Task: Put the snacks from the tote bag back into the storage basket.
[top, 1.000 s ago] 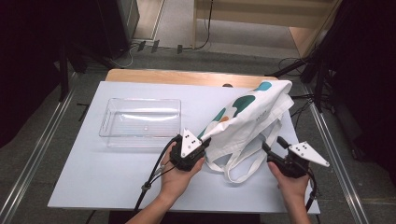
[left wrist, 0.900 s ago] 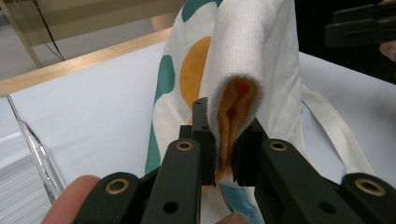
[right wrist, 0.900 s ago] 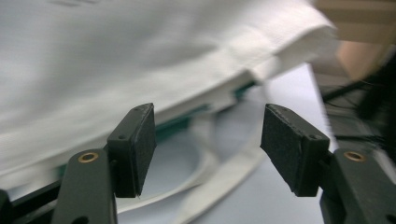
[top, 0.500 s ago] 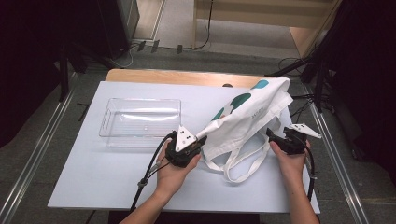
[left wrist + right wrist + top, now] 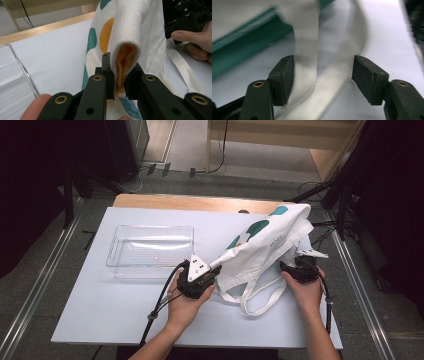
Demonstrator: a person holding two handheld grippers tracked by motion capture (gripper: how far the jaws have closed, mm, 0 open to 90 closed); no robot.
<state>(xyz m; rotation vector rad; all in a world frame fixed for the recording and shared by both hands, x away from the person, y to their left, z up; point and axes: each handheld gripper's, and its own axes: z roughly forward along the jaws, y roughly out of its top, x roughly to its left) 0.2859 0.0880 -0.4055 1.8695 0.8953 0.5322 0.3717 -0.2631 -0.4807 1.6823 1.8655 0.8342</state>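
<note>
Near the tabletop's front edge, the left gripper (image 5: pixel 212 274) is clamping a fold of the white cloth tote bag with teal and orange spots (image 5: pixel 265 242). Toward the right edge, the right gripper (image 5: pixel 322 72) is standing with jaws apart, having just narrowed, around the bag's white strap (image 5: pixel 308 57), not pinching it. The clear plastic tray (image 5: pixel 150 251) is lying farther back left.

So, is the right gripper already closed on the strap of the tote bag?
No, the right gripper stands open, the white strap lying loose between its pads.

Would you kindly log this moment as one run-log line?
left gripper: shut on tote bag | right gripper: open, jaws just closing, strap between | tray: untouched
</note>
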